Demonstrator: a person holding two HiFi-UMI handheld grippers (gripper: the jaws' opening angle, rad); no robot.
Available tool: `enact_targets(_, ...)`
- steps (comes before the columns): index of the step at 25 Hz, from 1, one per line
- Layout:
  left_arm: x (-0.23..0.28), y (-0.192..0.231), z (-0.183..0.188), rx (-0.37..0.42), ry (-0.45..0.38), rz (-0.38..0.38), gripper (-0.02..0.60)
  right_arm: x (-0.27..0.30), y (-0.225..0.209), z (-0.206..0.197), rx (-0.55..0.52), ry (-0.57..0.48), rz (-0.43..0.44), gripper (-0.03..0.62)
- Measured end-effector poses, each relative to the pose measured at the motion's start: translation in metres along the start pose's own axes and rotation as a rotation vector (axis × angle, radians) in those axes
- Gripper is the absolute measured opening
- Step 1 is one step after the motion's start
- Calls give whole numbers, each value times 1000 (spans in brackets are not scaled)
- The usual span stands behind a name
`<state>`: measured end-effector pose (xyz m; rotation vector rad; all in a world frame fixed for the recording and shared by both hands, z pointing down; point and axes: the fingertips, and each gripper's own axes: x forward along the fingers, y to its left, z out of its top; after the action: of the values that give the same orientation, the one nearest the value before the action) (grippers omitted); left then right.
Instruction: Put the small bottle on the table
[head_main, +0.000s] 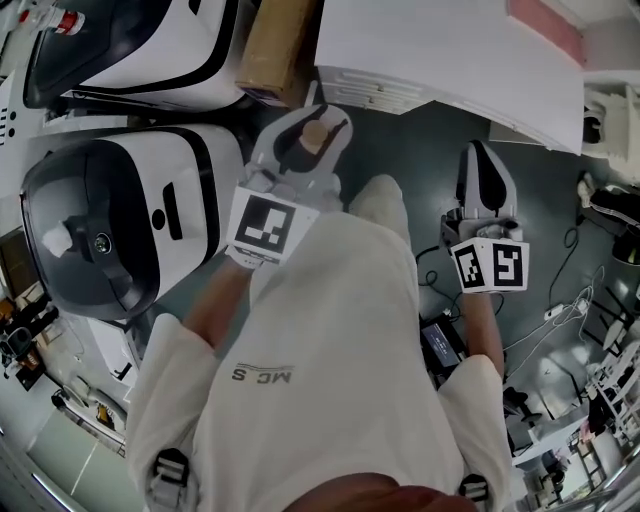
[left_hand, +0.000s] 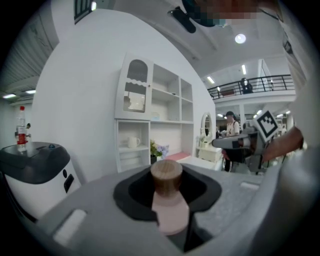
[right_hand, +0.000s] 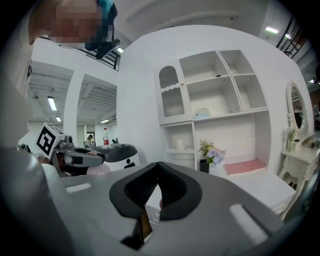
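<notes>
Your left tongs (head_main: 305, 135) pinch the small bottle (left_hand: 170, 207), pink body with a wooden stopper on top. It is held in the air above the dark grey floor (head_main: 420, 140), near the tabletop's edge but not on it. Your right tongs (right_hand: 156, 192) are pressed together with nothing in them. Ahead is a white tabletop (head_main: 450, 60) with drawer fronts under its edge and a pink mat (right_hand: 245, 166) on it. It stands against a white shelf unit (right_hand: 215, 100) holding a mug (right_hand: 181, 144) and a pot of flowers (right_hand: 211, 152). An oval mirror (right_hand: 295, 112) stands at the right. White-and-black machines (head_main: 120, 220) and a cardboard box (head_main: 280, 45) are at the left. Cables (head_main: 570, 310) lie on the floor at the right.
</notes>
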<state>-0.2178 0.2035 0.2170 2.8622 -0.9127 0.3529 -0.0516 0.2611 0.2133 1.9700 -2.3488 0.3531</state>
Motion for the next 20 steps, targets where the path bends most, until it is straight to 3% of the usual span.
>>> enact_targets(6, 18, 28, -3, -11, 12, 10, 112, 31, 4, 2, -13, 10, 20, -8)
enact_targets(10, 47, 45, 3, 4, 35, 16, 112, 63, -20, 9, -5, 8, 25, -8)
enact_targets(20, 151, 88, 42, -1, 24, 112, 114, 168, -99, 43, -18, -10, 147, -8)
